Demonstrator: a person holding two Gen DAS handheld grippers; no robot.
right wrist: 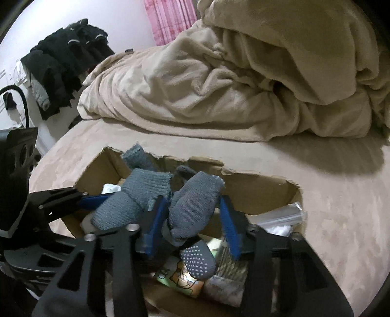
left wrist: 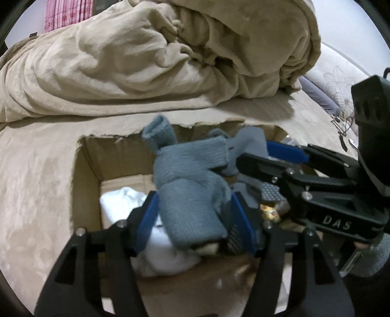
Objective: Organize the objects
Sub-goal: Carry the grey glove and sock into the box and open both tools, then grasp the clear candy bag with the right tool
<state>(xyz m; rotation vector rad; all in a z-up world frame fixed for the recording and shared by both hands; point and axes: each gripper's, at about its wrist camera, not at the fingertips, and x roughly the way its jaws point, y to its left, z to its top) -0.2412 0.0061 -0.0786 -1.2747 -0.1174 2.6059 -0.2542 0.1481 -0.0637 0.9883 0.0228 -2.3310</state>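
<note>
An open cardboard box (left wrist: 87, 156) sits on a beige bed; it also shows in the right wrist view (right wrist: 256, 192). My left gripper (left wrist: 192, 219) is shut on a rolled blue-grey knitted sock (left wrist: 190, 195) above the box. My right gripper (right wrist: 192, 219) is shut on a darker grey sock (right wrist: 192, 207) with white grip dots, also above the box. The right gripper (left wrist: 280, 158) reaches in from the right in the left wrist view. The two socks touch between the grippers.
Inside the box lie a white cloth (left wrist: 117, 202), a picture packet (right wrist: 180, 280) and a clear plastic bag (right wrist: 285, 214). A crumpled beige blanket (left wrist: 146, 56) is heaped behind the box. Dark clothes (right wrist: 65, 61) hang at the far left by a pink curtain (right wrist: 170, 17).
</note>
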